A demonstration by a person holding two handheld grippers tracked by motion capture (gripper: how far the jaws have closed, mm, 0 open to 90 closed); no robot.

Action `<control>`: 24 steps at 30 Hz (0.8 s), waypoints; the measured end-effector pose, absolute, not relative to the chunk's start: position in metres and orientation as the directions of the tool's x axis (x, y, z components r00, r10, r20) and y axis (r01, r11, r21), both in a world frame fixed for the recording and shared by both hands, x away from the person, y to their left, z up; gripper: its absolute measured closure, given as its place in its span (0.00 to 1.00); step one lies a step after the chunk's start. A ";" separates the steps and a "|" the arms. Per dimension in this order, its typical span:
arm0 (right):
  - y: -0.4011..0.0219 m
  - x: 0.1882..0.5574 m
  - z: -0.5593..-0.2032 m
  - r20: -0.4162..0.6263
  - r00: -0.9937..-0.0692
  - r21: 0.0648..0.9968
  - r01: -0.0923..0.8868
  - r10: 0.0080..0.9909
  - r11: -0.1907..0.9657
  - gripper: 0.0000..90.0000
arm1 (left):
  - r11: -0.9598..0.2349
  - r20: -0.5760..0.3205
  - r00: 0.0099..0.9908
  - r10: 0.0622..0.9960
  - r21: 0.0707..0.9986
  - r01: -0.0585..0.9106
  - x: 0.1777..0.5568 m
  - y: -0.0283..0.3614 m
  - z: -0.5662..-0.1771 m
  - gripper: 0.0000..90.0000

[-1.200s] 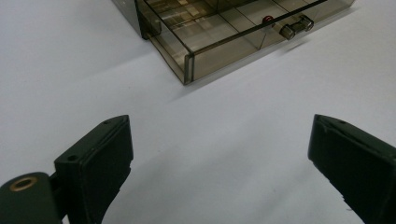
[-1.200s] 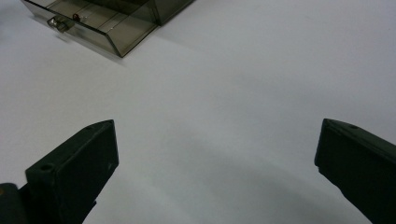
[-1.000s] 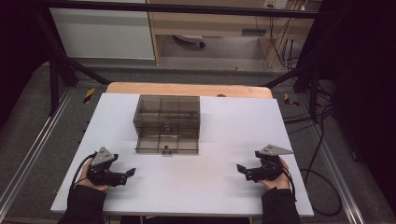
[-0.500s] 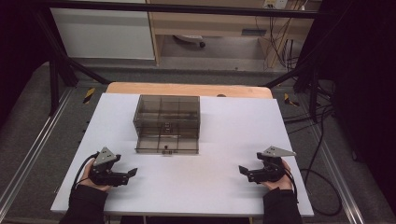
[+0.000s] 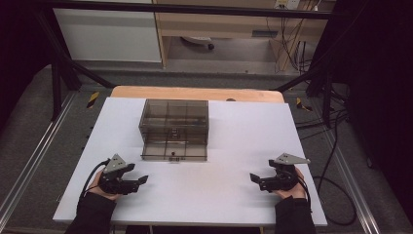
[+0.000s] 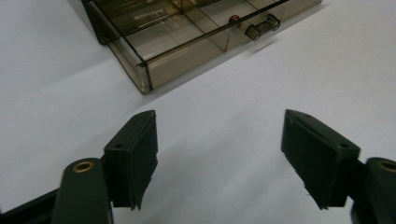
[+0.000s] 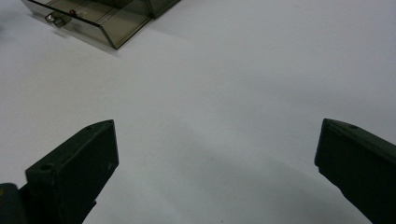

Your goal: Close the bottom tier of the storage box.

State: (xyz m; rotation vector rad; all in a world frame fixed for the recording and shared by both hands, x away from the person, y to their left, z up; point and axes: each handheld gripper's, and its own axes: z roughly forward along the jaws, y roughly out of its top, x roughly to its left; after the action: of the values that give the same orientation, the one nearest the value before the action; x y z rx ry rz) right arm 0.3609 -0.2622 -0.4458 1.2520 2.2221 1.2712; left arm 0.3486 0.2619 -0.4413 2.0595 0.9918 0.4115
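High view: drawer box (image 5: 174, 129) ahead of left tool (image 5: 142, 179).

left claw (image 5: 144, 180): empty, closing | right claw (image 5: 253, 178): empty | drawer box (image 5: 174, 129): mid-table, apart

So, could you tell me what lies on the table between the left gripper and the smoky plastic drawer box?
Nothing: in the left gripper view, bare white table runs from the open left gripper to the drawer box. The high view agrees.
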 end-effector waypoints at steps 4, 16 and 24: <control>-0.262 0.360 -0.446 0.160 -0.579 0.807 0.543 0.800 0.232 0.00 | -0.378 -0.041 0.640 0.767 0.777 0.503 0.349 0.258 -0.440 0.40; -0.262 0.360 -0.447 0.165 -0.576 0.806 0.547 0.801 0.227 0.00 | -0.376 -0.043 0.639 0.768 0.777 0.504 0.353 0.244 -0.438 0.56; -0.263 0.360 -0.446 0.167 -0.573 0.809 0.545 0.802 0.221 0.00 | -0.386 -0.040 0.647 0.761 0.774 0.502 0.358 0.231 -0.438 0.66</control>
State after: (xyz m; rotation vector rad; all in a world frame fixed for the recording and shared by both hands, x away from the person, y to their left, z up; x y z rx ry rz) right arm 0.3596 -0.2629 -0.4465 1.2640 2.2115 1.2796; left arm 0.3577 0.2311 -0.4377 2.0684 0.9804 0.4138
